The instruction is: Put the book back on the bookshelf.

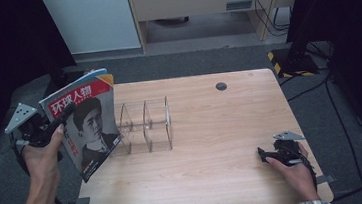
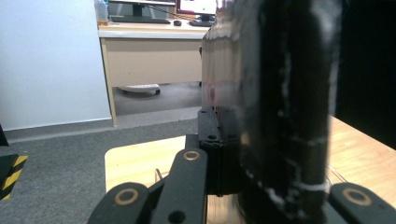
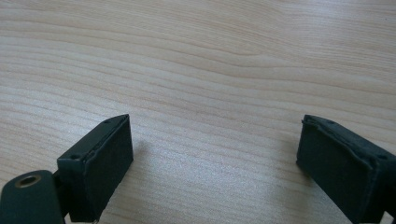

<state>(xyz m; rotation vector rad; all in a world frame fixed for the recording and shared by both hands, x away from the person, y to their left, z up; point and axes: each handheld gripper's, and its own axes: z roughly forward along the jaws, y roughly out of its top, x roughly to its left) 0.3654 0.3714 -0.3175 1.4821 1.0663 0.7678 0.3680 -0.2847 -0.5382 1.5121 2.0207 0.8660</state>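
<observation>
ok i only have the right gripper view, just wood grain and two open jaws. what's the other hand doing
Observer: The left gripper is clamped on a magazine, held upright in the air by the table's left edge.
Operator: anything on the table near it
Observer: A clear divider rack stands just right of the magazine, its slots looking empty.
Operator: and where am i relative to that rack
Observer: The right gripper rests low on the table near the front right corner, well apart from the rack, jaws pointing left.
</observation>
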